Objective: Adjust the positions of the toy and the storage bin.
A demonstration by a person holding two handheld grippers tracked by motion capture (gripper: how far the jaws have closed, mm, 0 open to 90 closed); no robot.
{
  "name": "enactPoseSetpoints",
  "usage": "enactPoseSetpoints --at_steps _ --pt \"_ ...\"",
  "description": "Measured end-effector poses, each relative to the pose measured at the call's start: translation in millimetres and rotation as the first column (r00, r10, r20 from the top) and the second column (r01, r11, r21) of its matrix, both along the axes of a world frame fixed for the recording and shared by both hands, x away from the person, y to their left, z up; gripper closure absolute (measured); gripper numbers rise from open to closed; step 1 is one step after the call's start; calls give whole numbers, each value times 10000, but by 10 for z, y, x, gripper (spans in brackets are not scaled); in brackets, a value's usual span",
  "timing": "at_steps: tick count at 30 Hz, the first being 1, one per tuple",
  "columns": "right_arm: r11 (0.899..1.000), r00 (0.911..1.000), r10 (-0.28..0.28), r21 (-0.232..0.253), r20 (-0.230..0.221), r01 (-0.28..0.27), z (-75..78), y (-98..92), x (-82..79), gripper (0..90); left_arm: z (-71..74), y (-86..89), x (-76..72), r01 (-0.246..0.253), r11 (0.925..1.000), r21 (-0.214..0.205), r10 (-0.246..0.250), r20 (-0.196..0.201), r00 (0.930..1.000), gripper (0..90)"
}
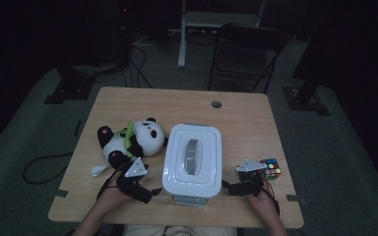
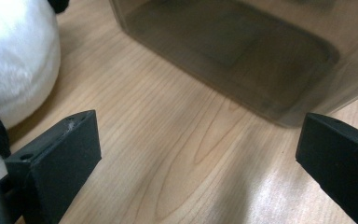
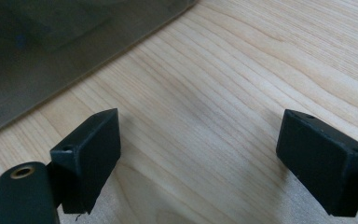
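We see a box at lower centre of the high view: rounded rectangular, white glossy plastic lid with a grey arched handle along its middle. It sits on a pale wood-grain table.

The left gripper sits just left of the box's near corner, jaws wide apart, clamped on nothing. In the left gripper view its two blocky matte black jaws frame bare wood; the box fills the upper right, its wall smoky translucent plastic with a rounded corner.

The right gripper sits just right of the box's near corner, jaws likewise spread and empty. In its view the box wall takes the upper left.

A plush panda, soft and fuzzy, lies left of the box. A cube with coloured squares rests at lower right, near the right gripper.
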State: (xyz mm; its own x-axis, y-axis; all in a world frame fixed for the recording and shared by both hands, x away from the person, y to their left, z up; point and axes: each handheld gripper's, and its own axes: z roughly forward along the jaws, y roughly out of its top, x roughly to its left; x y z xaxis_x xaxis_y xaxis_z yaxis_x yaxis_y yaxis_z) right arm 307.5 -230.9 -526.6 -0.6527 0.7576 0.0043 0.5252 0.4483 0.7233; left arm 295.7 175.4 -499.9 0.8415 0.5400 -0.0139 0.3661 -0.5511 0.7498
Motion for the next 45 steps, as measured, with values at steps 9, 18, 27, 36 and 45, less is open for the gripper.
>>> enactPoseSetpoints --at_steps 9,18,27,36,45 --pt "10000 10000 28 21 -9 -28 0 -9 6 132 -93 -11 -1 17 9986 522 -21 79 10000 7" --pt "9945 9994 -75 1045 -352 112 118 -126 16 152 -184 -25 -6 6 9975 702 -1 -81 10000 7" --pt "9904 9949 -339 1370 948 207 642 -126 -38 135 -246 -45 9 -50 9961 884 79 -326 9994 18" --pt "9662 9844 -352 2576 1722 -106 1219 -115 -32 127 -245 -54 11 -133 9954 945 162 -304 9994 17" --pt "9558 9763 640 2685 2068 -1196 1474 298 -106 114 -246 -55 11 -147 9955 934 176 -301 9994 17"
